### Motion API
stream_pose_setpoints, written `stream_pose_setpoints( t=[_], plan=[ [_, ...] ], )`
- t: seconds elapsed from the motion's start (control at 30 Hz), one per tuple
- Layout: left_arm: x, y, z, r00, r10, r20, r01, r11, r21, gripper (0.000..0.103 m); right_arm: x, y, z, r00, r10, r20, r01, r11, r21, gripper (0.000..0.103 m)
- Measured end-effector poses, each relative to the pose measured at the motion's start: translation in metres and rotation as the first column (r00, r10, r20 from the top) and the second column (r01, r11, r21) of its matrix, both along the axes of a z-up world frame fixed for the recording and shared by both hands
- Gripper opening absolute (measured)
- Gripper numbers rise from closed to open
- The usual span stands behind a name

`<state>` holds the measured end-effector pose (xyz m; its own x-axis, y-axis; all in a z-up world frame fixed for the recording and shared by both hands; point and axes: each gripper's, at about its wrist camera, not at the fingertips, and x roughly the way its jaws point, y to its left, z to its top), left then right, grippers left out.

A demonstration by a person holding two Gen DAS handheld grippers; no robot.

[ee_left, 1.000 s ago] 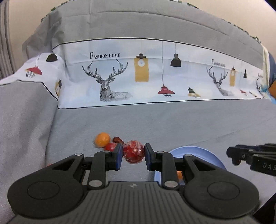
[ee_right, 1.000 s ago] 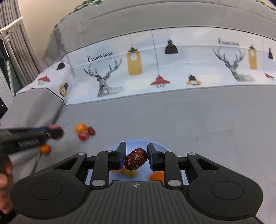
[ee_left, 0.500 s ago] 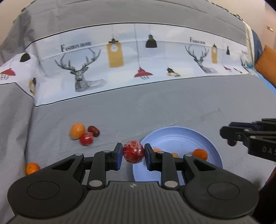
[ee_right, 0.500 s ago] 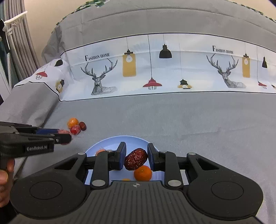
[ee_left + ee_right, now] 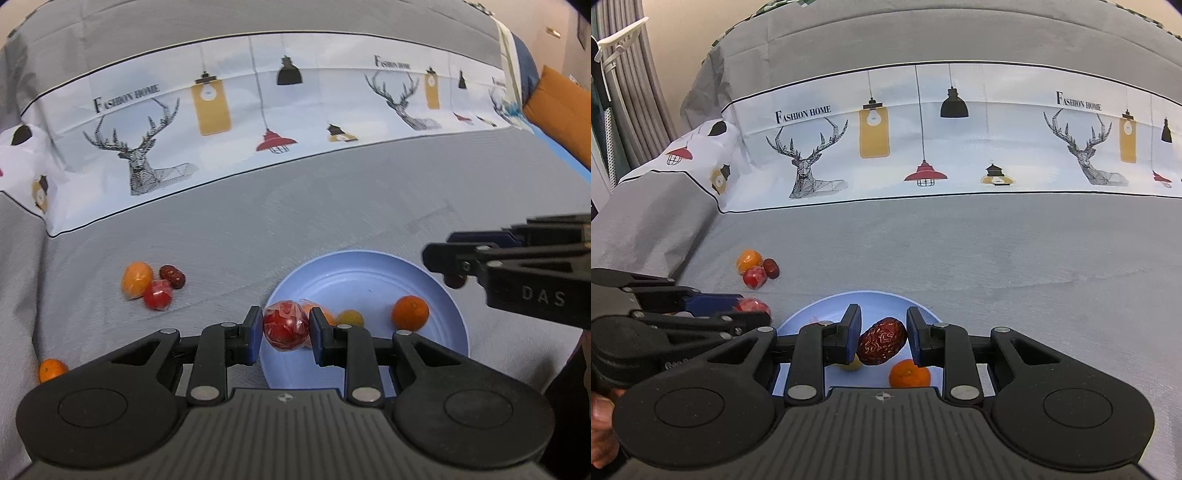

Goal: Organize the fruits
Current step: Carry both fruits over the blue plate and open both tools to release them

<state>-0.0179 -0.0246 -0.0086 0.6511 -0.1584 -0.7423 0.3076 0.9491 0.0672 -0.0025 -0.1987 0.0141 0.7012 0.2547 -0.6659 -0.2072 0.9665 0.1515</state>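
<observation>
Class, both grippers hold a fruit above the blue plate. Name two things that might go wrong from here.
1. The left gripper holds the wrapped red fruit near the blue plate rim; released there, it might roll onto the grey cover.
2. The right gripper holds the wrinkled date over the small orange; dropped, it may bounce off.

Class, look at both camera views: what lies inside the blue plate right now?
In the blue plate lie a small orange and a yellowish fruit. An orange-coloured piece sits partly behind the left tongs, so it cannot be identified. The plate's near part is covered.
</observation>
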Motion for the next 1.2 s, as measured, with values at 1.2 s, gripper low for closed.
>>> stream_pose_setpoints(
  t=[1.2],
  plan=[
    [-0.008, -0.021, -0.025, 0.985, -0.139, -0.104, 0.145, 0.988, 0.051, 0.029, 0.003, 0.009, -0.008, 0.999, 0.019, -0.029, -0.02, 0.999, -0.03, 0.028]
  ],
)
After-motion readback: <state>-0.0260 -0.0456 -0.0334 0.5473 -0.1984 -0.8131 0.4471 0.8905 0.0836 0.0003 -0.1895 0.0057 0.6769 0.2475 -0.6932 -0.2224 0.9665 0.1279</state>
